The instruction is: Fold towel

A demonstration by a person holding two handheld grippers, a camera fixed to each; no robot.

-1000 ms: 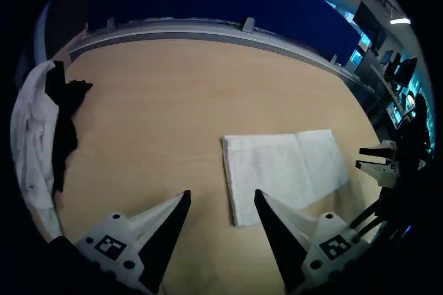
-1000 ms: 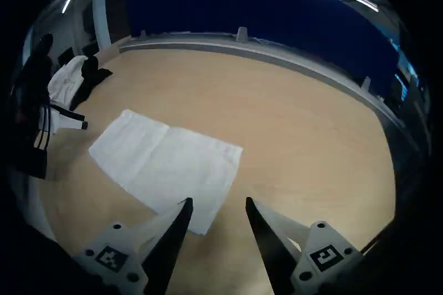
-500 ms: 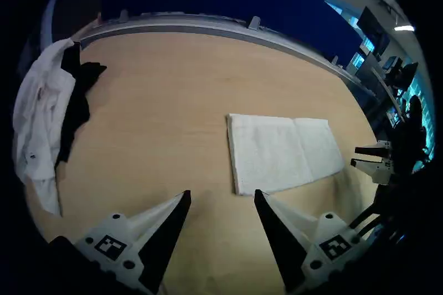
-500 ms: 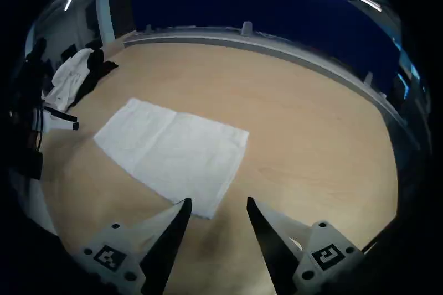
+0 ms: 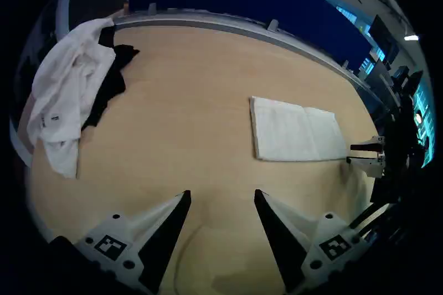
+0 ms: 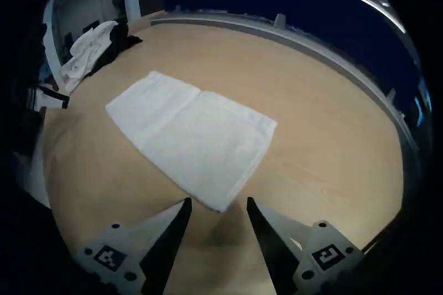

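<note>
On table (image 6: 321,145): towel (image 6: 191,134) flat | left gripper (image 5: 221,192) — apart | right gripper (image 6: 219,200) — apart

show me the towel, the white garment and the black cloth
towel (image 6: 194,134), right gripper view, its middle
white garment (image 5: 69,79), left gripper view, middle of the heap
black cloth (image 5: 113,71), left gripper view, its wide part

White towel (image 6: 191,134) flat, folded rectangle
</note>
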